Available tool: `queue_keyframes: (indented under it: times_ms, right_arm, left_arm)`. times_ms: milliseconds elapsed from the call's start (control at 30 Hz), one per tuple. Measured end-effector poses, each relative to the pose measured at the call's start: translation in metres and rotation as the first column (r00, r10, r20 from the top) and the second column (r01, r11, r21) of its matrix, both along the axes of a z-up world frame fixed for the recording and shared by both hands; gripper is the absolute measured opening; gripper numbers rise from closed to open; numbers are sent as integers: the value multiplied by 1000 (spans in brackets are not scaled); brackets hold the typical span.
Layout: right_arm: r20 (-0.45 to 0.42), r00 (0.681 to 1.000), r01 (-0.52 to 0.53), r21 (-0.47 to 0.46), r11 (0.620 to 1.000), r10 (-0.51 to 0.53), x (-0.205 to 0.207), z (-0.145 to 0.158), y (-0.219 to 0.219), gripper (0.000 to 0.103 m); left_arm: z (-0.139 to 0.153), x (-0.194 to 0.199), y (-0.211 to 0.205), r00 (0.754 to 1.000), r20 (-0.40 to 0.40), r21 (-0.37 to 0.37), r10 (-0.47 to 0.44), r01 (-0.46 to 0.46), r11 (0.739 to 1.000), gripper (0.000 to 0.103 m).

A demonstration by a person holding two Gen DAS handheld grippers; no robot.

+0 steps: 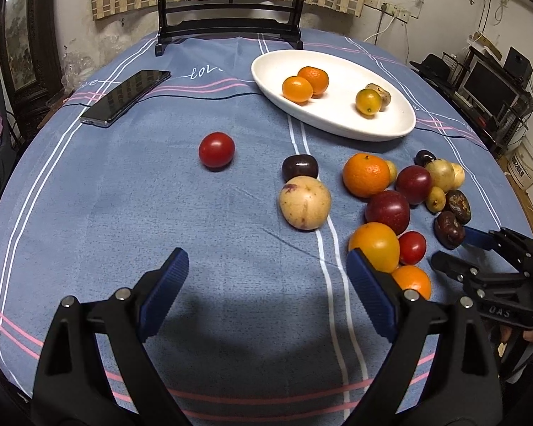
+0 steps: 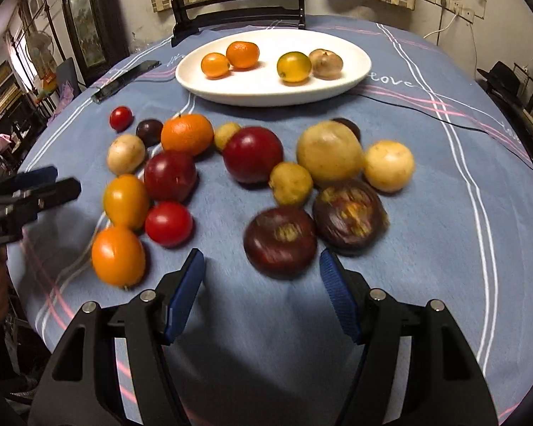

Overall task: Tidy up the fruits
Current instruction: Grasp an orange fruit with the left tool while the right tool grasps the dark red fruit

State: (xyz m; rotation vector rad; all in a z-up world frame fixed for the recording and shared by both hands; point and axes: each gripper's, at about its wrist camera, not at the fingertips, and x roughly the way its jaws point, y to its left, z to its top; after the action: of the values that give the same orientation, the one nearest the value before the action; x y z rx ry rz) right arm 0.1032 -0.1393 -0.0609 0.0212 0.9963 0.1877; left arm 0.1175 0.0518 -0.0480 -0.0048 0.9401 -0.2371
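A white oval plate (image 1: pixel 337 112) (image 2: pixel 266 88) at the back holds two small oranges, a yellow-green citrus and a tan fruit. Several loose fruits lie on the blue cloth: oranges, red plums, cherry tomatoes, tan round fruits and dark purple wrinkled ones. My left gripper (image 1: pixel 266 259) stands open over bare cloth, a tan fruit (image 1: pixel 305 203) ahead of it and an orange fruit (image 1: pixel 375 246) beside its right finger. My right gripper (image 2: pixel 262 261) is open, a dark purple fruit (image 2: pixel 280 241) lying just beyond its fingertips, not between the pads.
A black phone (image 1: pixel 126 96) lies at the back left, and a lone red tomato (image 1: pixel 216 149) sits apart from the pile. A dark wooden stand (image 1: pixel 231 28) rises behind the plate. The round table's edge curves close on both sides.
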Motion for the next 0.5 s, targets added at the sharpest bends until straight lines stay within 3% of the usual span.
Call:
queue_keyframes:
  times_ms: [100, 500]
  right_arm:
    - [26, 1000, 14, -24, 1000, -14, 6, 0, 1, 43]
    - [79, 997, 6, 90, 996, -13, -30, 12, -31, 42]
  left_arm:
    - [1, -2, -1, 1000, -2, -3, -9, 9, 1000, 92]
    - [8, -31, -47, 989, -2, 32, -149, 149, 988, 93]
